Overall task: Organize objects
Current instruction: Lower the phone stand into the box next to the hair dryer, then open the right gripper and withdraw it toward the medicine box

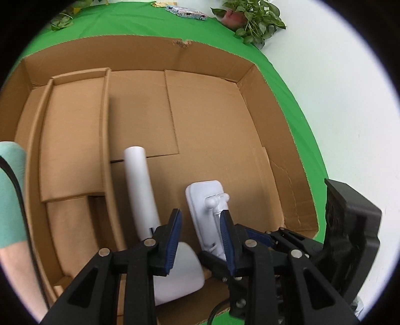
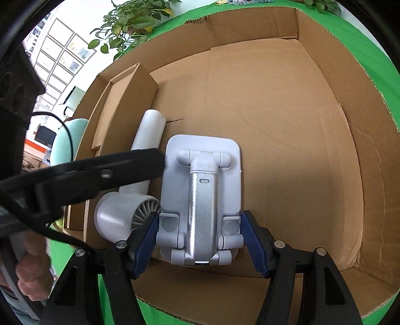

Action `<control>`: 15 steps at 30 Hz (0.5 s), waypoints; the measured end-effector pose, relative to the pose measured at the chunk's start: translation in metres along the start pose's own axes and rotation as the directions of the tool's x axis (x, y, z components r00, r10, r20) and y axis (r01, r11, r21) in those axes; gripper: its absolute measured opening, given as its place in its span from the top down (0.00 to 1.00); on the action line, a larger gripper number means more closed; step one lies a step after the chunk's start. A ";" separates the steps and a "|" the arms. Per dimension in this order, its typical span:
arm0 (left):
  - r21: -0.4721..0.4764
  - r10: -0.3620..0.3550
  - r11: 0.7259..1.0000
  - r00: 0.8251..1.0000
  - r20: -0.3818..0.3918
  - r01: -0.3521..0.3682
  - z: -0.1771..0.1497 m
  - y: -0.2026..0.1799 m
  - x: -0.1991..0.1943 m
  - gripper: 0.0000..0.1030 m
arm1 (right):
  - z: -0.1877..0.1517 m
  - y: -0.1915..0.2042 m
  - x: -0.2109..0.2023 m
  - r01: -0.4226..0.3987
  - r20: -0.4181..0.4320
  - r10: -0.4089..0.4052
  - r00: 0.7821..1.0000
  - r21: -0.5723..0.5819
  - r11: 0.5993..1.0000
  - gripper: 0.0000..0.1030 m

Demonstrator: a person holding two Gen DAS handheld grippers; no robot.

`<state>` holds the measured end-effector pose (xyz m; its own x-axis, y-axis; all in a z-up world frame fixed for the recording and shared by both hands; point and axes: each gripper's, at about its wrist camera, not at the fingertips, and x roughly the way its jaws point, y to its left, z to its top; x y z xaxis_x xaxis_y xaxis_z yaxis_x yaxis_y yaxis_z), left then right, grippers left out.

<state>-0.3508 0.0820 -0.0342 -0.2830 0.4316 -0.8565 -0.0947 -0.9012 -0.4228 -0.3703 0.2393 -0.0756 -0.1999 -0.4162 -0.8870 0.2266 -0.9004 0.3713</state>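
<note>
A white hair dryer (image 1: 140, 185) lies in the open cardboard box (image 1: 212, 57), its handle pointing to the far wall. My left gripper (image 1: 201, 237) is shut on it near the neck, and one black finger (image 2: 112, 172) crosses the handle in the right wrist view. The dryer's fan head (image 2: 120, 217) faces the near wall. Beside it on the right is a folded white and silver stand (image 2: 202, 180). My right gripper (image 2: 198, 245) is shut on its near end, blue pads on both sides. The stand (image 1: 202, 200) shows between the left fingers.
A cardboard insert (image 1: 75, 140) stands along the box's left side, close to the dryer. The box sits on green cloth (image 1: 125, 22). A potted plant (image 1: 252, 20) stands past the far corner. A mint sleeve (image 1: 10, 190) is at the left, and a hand (image 2: 30, 275) grips the left tool.
</note>
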 end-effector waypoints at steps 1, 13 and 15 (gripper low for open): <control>-0.001 0.003 1.000 1.000 0.005 -0.003 0.002 -0.001 -0.001 0.72 | 0.000 -0.001 0.000 0.000 -0.002 0.000 1.000 0.003 1.000 0.38; 0.032 -0.040 0.999 0.989 0.142 0.036 -0.030 0.003 -0.056 0.72 | 0.001 0.000 -0.006 -0.020 0.010 0.020 1.000 0.010 1.000 0.50; 0.039 -0.020 0.999 0.985 0.171 0.013 -0.037 0.004 -0.063 0.72 | 0.000 0.002 -0.007 -0.017 0.017 0.016 1.000 0.008 1.000 0.51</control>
<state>-0.2986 0.0530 0.0071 -0.4404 0.4365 -0.7845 -0.1358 -0.8962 -0.4224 -0.3681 0.2408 -0.0689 -0.2119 -0.4329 -0.8762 0.2221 -0.8944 0.3882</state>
